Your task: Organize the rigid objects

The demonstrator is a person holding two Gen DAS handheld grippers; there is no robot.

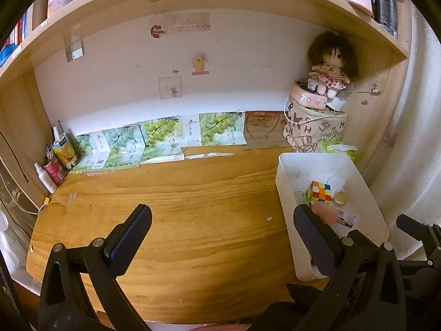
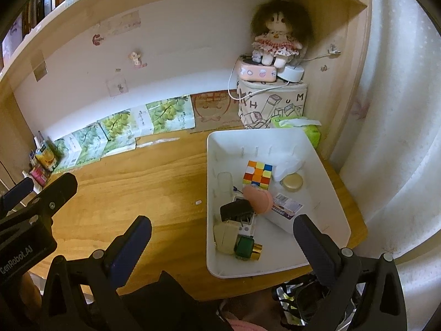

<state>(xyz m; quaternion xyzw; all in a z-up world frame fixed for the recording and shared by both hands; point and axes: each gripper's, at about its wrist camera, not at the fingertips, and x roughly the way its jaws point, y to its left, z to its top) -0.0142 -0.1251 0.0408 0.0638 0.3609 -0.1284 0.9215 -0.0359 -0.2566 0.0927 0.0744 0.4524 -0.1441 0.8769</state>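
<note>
Rigid objects (cube, green bottle, pink piece) lie in white bin | right gripper nearer, bin at twelve to one o'clock; fingers spread, empty | left gripper spread, empty; bin at two o'clock

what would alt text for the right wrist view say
A white bin on a wooden desk holds a puzzle cube, pink case and small bottles. The open right gripper hovers before it, holding nothing.
</note>
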